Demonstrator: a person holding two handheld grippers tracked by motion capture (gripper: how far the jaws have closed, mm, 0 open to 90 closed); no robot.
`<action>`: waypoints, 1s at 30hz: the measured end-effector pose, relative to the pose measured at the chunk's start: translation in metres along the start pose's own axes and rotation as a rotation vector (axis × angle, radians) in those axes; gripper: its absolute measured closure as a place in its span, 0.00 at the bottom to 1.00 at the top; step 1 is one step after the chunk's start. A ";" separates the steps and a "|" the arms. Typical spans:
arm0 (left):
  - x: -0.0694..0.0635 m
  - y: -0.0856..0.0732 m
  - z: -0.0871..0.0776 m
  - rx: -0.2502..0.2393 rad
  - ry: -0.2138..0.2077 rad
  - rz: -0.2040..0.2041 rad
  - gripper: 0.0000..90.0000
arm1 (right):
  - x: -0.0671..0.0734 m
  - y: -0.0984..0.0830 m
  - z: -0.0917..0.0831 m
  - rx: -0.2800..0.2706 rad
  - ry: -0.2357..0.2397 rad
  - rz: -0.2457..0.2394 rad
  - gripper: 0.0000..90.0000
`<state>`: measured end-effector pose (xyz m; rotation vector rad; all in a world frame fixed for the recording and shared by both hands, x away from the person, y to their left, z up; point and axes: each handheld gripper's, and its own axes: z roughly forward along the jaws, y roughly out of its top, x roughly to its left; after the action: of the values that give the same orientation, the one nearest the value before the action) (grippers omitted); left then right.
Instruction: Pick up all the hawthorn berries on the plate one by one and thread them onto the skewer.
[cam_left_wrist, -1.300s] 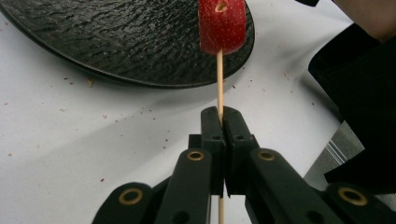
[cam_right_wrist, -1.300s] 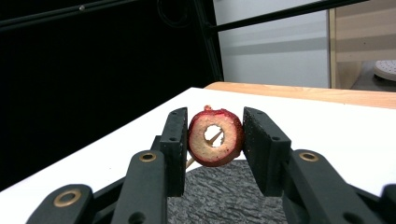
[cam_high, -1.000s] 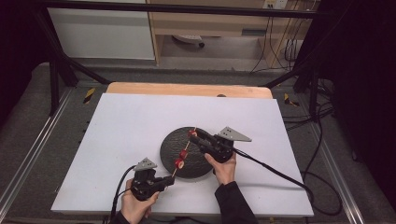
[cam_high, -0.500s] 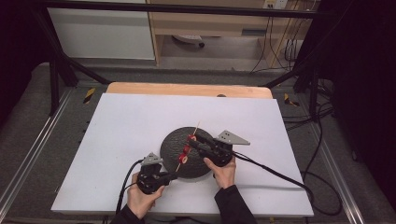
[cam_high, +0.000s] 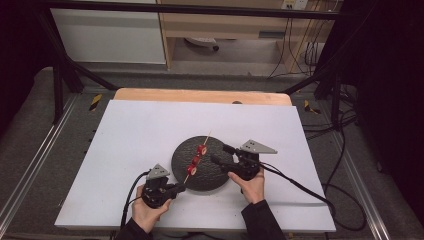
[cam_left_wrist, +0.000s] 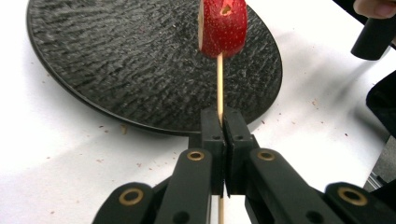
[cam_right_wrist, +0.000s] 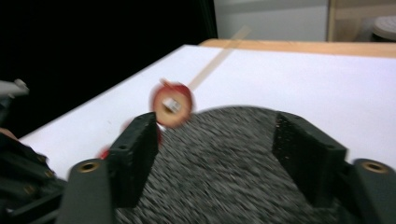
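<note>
Holding: left gripper (cam_left_wrist: 223, 133) has its jaws clamped on the lower end of the wooden skewer (cam_left_wrist: 219, 81).
Skewer: slants up and away from that gripper over the black plate (cam_high: 212, 177), carrying three red fruit pieces (cam_high: 197, 159).
Nearest piece: a strawberry slice (cam_left_wrist: 223, 25) sits just ahead of the left jaws, up the stick.
Right gripper (cam_right_wrist: 215, 154): jaws have just been opening and stand apart with nothing between them.
Its place: over the plate's right side, the top piece (cam_right_wrist: 172, 105) just beyond its left pad.
Table (cam_high: 140, 135): white board under both grippers.
</note>
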<state>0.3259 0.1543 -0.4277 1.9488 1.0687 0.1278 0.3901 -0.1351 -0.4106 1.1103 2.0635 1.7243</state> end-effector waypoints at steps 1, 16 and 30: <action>0.000 0.000 0.000 -0.001 0.002 0.007 0.99 | -0.003 -0.001 -0.002 0.015 -0.004 -0.002 0.30; 0.002 0.004 -0.005 0.010 0.006 0.097 0.99 | -0.033 -0.023 -0.033 0.256 -0.069 -0.057 0.04; 0.011 0.024 -0.012 0.038 0.023 0.131 0.99 | -0.052 -0.044 -0.059 0.343 -0.111 -0.075 0.01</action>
<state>0.3422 0.1646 -0.4063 2.0554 0.9644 0.2035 0.3724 -0.2148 -0.4488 1.1724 2.3527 1.2735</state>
